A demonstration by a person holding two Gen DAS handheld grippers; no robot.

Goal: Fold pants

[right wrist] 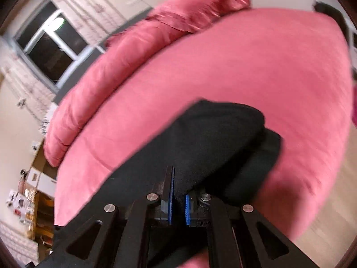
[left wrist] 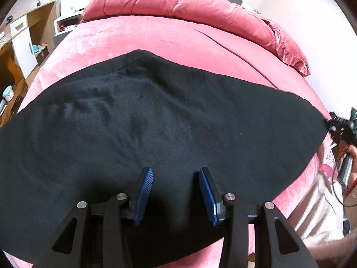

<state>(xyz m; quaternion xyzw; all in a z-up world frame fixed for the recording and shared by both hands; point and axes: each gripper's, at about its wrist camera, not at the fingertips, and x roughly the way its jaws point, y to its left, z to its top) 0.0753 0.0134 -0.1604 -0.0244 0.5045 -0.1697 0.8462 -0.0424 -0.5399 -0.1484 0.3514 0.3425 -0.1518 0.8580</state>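
Our left gripper (left wrist: 176, 192) stands half open above the black pants (left wrist: 156, 122), its blue pads (left wrist: 145, 194) clear of the cloth with nothing between them. Our right gripper (right wrist: 178, 192) is clamped on a raised fold of the pants (right wrist: 214, 138), and the cloth covers the tips of its fingers. The pants lie spread across the pink bed cover (left wrist: 138, 35); their left end is cut off by the left wrist view's edge. The pink pillows (left wrist: 178, 4) sit beyond. The right wrist view is blurred, so we cannot make out the seams.
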